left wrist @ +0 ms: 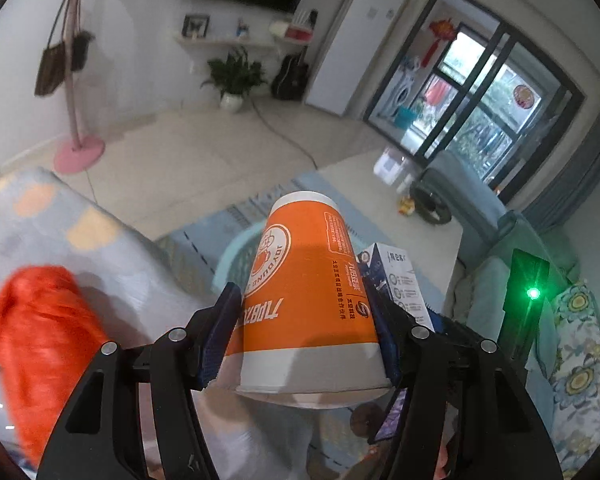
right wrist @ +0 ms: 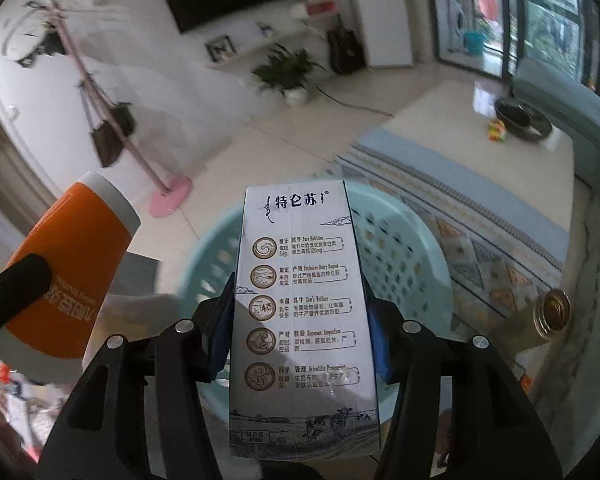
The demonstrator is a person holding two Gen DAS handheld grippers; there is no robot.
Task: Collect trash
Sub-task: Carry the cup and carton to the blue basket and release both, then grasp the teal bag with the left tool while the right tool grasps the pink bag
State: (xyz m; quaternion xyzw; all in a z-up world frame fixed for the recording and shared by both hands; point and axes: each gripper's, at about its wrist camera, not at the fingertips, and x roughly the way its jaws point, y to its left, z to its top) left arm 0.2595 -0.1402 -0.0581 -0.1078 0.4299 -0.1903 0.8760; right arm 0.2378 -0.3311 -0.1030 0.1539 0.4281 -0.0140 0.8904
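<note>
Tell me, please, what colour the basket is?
Pale turquoise basket, clearest in the right wrist view.

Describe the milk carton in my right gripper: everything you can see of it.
The milk carton is a tall, slim white box, seemingly coated paperboard, printed with Chinese text, five round brown icons and a farm drawing with cows at one end. The right gripper is shut on it, blue pads pressing its two narrow sides around mid-length. It points away from the camera, held in the air above the pale blue basket. It looks intact and undented. The left wrist view shows it close beside the orange cup; contact is unclear.
</note>
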